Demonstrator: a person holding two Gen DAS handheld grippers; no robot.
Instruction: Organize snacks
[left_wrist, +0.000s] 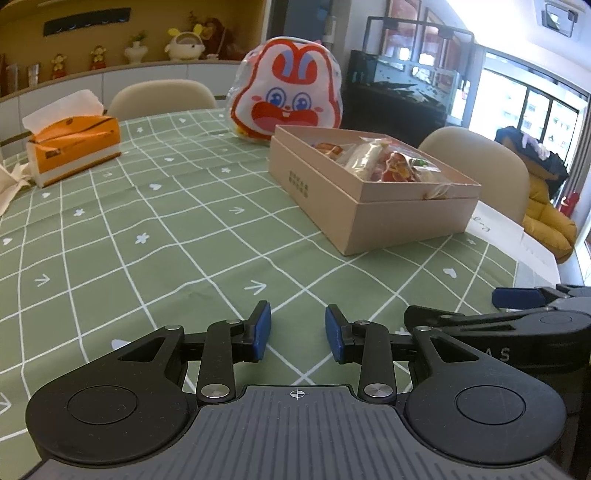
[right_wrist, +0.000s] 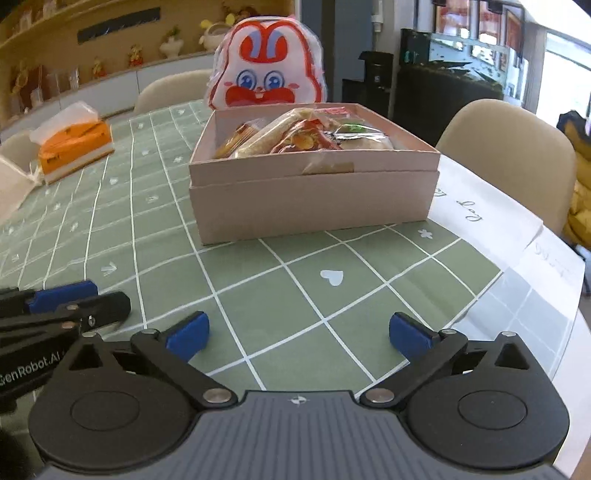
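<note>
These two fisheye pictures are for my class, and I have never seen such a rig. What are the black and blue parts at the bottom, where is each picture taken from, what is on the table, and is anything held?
There is no robot arm here. A person holds a two-finger tool in each hand, and a camera on each tool looks forward along its fingers.

One picture comes from the left gripper; its blue pads stand a little apart with nothing between them. The other comes from the right gripper, wide open and also empty. Each tool shows at the edge of the other's picture.

On the green checked tablecloth sits an open beige box filled with wrapped snacks. Behind it stands a bunny-faced bag. Far left lies an orange tissue box, and white paper sheets lie right of the box.

Nothing is held.
</note>
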